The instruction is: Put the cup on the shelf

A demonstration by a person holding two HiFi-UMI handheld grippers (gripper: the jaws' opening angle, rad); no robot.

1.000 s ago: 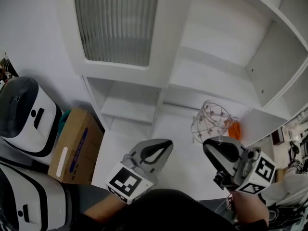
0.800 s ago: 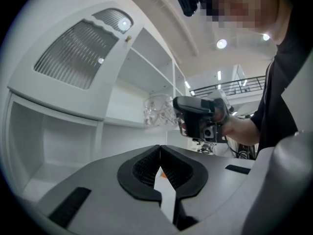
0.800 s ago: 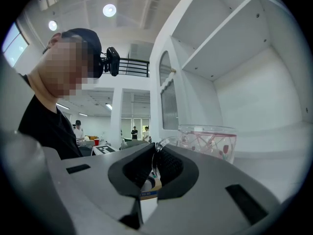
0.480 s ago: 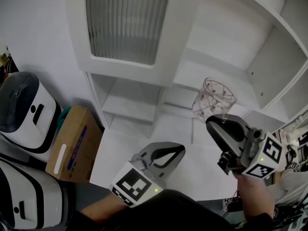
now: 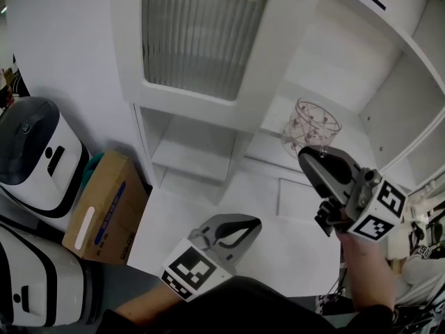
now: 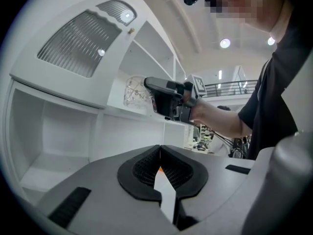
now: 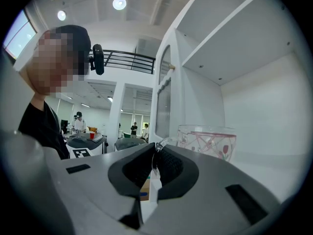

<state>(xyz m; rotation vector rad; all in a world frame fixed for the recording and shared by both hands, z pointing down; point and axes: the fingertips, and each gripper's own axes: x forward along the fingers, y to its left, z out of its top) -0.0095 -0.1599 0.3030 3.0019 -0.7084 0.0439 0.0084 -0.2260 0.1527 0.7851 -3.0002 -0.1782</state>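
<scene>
Your right gripper (image 5: pixel 308 157) is clamped on the handle of the cup (image 5: pixel 311 125), which stands upright at twelve o'clock from its fingertips, by the shelf (image 5: pixel 277 127) just at ten o'clock. The cup is clear glass with pink lines and red dots. Your left gripper (image 5: pixel 241 224), closed and empty, hangs farther off at seven o'clock.

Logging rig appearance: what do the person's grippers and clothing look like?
The left gripper and right gripper are grey moulded shells, black ribbed pads inside the jaws, each with a white cube bearing black square markers. Black short-sleeved top.
</scene>
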